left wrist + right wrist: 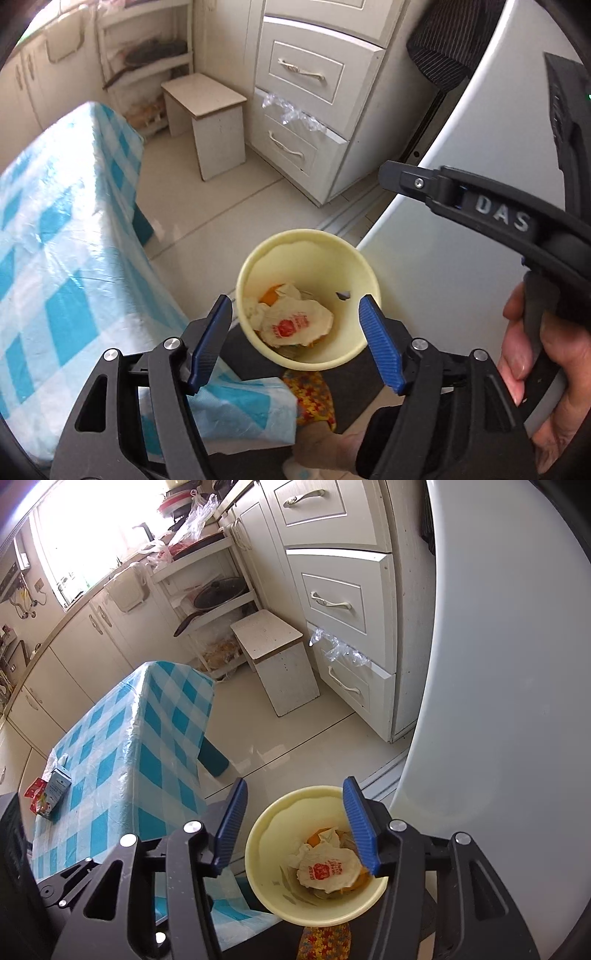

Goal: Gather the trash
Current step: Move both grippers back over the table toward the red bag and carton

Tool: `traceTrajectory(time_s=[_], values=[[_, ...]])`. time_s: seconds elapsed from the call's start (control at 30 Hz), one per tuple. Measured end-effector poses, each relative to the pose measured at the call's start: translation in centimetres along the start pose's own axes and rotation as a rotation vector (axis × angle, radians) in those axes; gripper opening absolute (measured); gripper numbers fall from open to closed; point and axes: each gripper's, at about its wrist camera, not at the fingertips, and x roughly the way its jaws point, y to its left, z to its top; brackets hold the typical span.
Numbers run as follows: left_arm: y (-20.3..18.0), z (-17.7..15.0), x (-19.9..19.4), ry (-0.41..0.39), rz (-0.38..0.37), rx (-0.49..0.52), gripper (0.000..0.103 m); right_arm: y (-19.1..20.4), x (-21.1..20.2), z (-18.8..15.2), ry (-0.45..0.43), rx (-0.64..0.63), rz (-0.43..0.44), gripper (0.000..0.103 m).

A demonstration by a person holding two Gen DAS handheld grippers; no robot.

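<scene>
A pale yellow trash bin [255, 266] stands on the floor beside the table; it also shows in the right wrist view [266, 834]. Crumpled wrappers [295, 321] with a red print and something orange lie inside it, also seen in the right wrist view [327, 871]. My left gripper [297, 341] is open and empty above the bin. My right gripper [293, 827] is open and empty over the bin too; its body shows in the left wrist view [480, 210], held by a hand. A small carton [55, 794] and a red packet [34, 788] lie on the table.
The table with a blue-checked cloth [55, 258] is to the left. A white stool [214, 122] and a drawer cabinet [310, 92] stand beyond. A white fridge door [498, 701] is on the right. A patterned slipper [310, 398] is below the bin.
</scene>
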Motion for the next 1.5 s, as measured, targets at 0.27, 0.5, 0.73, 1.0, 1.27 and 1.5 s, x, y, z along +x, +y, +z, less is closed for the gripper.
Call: traceTrajectory(time_s=[0.27,0.5,0.73,1.0,1.27,1.5], values=[[0.1,-0.5,-2.6,-0.039,0.077,0.058,0.070,1.2,0.2,0.2,0.007,0.005,0.028,0.054],[1.5,-1.3,-4.3,-0.049,0.116,0.059,0.071,2.6,0.5,0.3,0.012,-0.007,0.051,0.054],[7.3,-3.0,-8.9,-0.083,0.242,0.056,0.072,6.4,1.2,0.5,0.019,-0.059,0.105,0.054],[23.2,-5.1,-16.5,-0.141,0.532,-0.154,0.076,12.4,1.8,0.0,0.034,-0.145,0.175,0.054],[36.6,-5.5,-20.5,-0.198,0.594,-0.341,0.076,18.4,2.8,-1.4,0.074,-0.223,0.237,0.054],[39.3,-4.0,-17.4,-0.126,0.628,-0.095,0.076,23.4,4.4,-3.0,0.121,-0.316,0.277,0.054]])
